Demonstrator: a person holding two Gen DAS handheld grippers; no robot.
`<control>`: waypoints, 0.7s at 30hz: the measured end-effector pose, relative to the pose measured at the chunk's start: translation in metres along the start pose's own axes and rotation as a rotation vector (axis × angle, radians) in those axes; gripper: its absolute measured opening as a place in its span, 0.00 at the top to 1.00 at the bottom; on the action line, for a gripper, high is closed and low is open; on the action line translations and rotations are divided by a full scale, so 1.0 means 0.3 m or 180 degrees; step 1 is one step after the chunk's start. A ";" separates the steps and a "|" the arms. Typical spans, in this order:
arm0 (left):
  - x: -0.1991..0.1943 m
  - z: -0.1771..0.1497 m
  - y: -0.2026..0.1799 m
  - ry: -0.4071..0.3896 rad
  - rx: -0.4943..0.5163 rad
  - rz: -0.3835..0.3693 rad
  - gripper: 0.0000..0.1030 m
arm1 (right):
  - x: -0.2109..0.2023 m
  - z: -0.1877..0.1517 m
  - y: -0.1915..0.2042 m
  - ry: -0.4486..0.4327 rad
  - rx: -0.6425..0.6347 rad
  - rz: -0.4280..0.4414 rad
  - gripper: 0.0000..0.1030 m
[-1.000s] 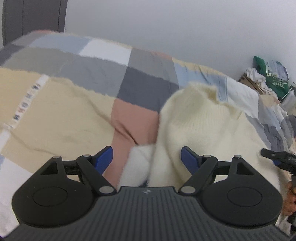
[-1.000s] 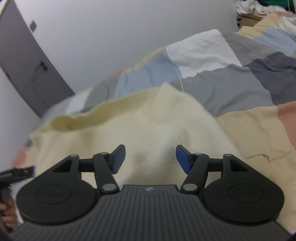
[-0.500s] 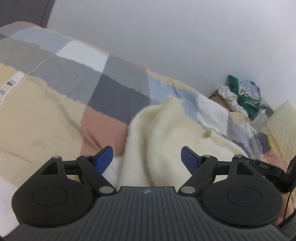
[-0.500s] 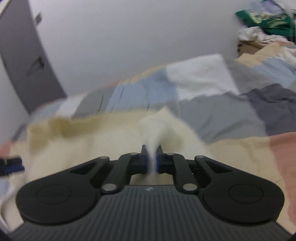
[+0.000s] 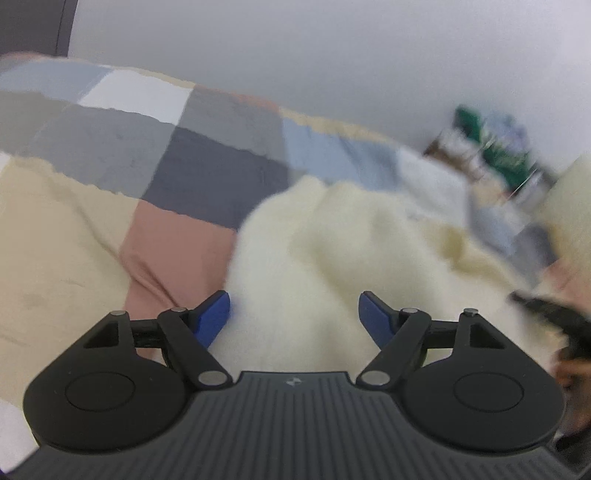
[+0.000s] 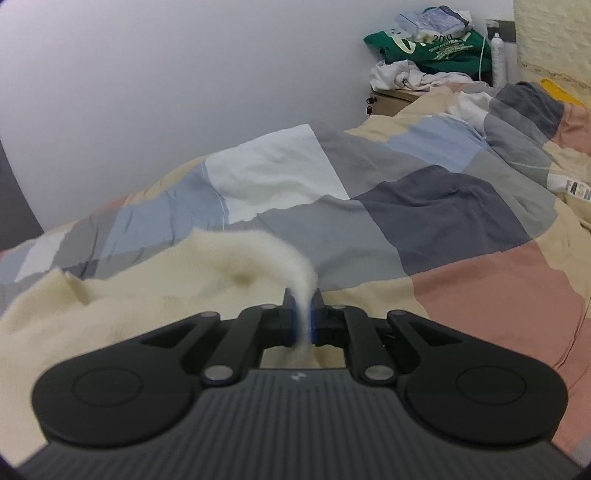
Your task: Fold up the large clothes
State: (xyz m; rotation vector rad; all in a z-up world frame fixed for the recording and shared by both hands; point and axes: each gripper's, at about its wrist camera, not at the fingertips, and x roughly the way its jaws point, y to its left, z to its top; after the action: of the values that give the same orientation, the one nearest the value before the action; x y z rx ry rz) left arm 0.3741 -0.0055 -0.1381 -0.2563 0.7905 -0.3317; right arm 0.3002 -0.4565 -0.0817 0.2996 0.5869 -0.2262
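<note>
A cream knit sweater [image 5: 351,258] lies bunched on the patchwork bed cover [image 5: 177,177]. My left gripper [image 5: 294,314] is open just above it, blue pads on either side of a fold, holding nothing. My right gripper [image 6: 303,317] is shut on an edge of the sweater [image 6: 147,306] and lifts a strip of the knit off the bed. The right gripper shows blurred at the right edge of the left wrist view [image 5: 546,314].
The bed cover [image 6: 443,221] has grey, blue, white, pink and beige patches. A bedside table [image 6: 391,98] at the far corner carries a pile of clothes and a green bag [image 6: 436,48]. A white wall runs behind the bed. A dark door [image 5: 33,26] stands at the left.
My right gripper closed on the sweater's edge and pulled it up and to the right. My left gripper stayed open and shifted over the sweater.
</note>
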 end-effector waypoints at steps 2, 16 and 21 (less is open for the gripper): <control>0.051 -0.006 0.001 0.0101 0.0031 0.0190 0.29 | -0.007 -0.004 0.007 -0.0027 -0.0078 -0.0004 0.91; -0.188 -0.021 0.104 -0.0621 -0.0663 0.0020 0.91 | -0.112 0.017 0.080 -0.0395 -0.0284 0.0287 0.90; -0.323 -0.039 0.116 -0.0908 -0.0759 0.0047 0.91 | -0.186 0.045 0.085 -0.0734 -0.0231 0.0590 0.91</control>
State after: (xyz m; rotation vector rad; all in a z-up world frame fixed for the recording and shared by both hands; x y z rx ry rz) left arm 0.3087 0.0624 -0.0951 -0.5098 0.5488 -0.1806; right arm 0.2693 -0.4305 -0.0337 0.2518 0.3359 -0.0590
